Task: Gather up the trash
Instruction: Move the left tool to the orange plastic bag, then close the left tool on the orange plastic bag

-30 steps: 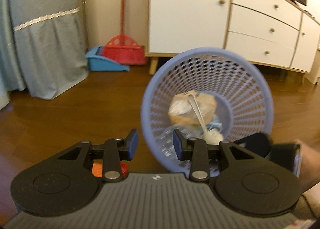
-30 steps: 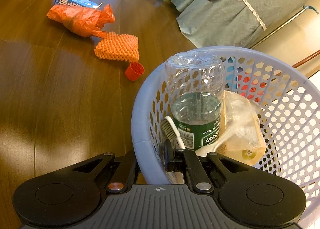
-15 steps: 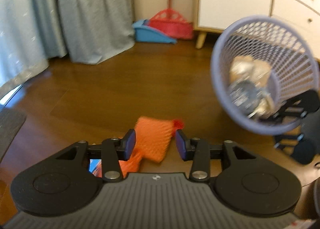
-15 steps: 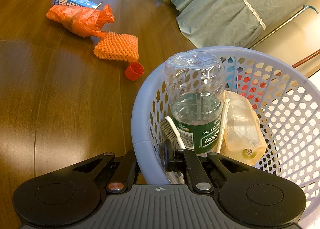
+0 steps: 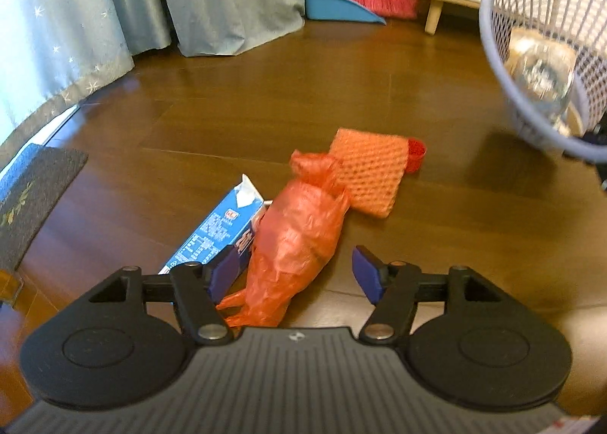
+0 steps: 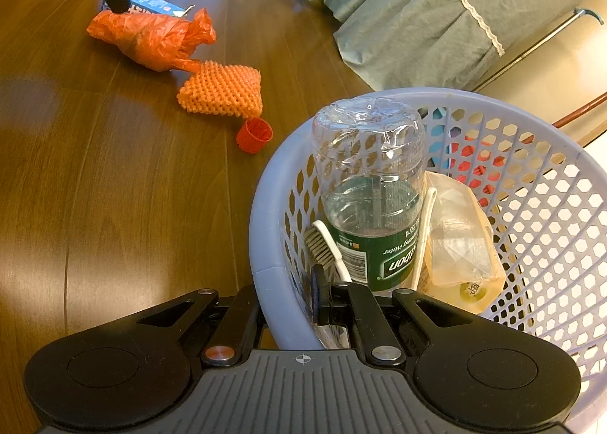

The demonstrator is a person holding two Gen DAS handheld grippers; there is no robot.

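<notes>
My left gripper (image 5: 296,271) has its blue pads spread wide and holds nothing. The orange plastic bag (image 5: 296,244) lies on the wooden floor (image 5: 227,119) right between the fingers, its twisted tail nearest me and its bulk running away and slightly right; that long axis points almost straight ahead, so I judge the pads can close across its narrow width. A blue carton (image 5: 218,231) lies just left of the bag, touching it, behind my left finger. Past the bag's far end sits an orange foam net sleeve (image 5: 370,176), with a small red cap (image 5: 415,155) against its far right corner.

My right gripper (image 6: 288,305) is clamped on the rim of the lavender basket (image 6: 265,244), one finger outside, one inside. Beyond its fingers the basket holds a toothbrush (image 6: 326,240), a water bottle (image 6: 370,202) and a clear wrapper (image 6: 459,240). The left gripper is plainly the nearer one to the bag.
</notes>
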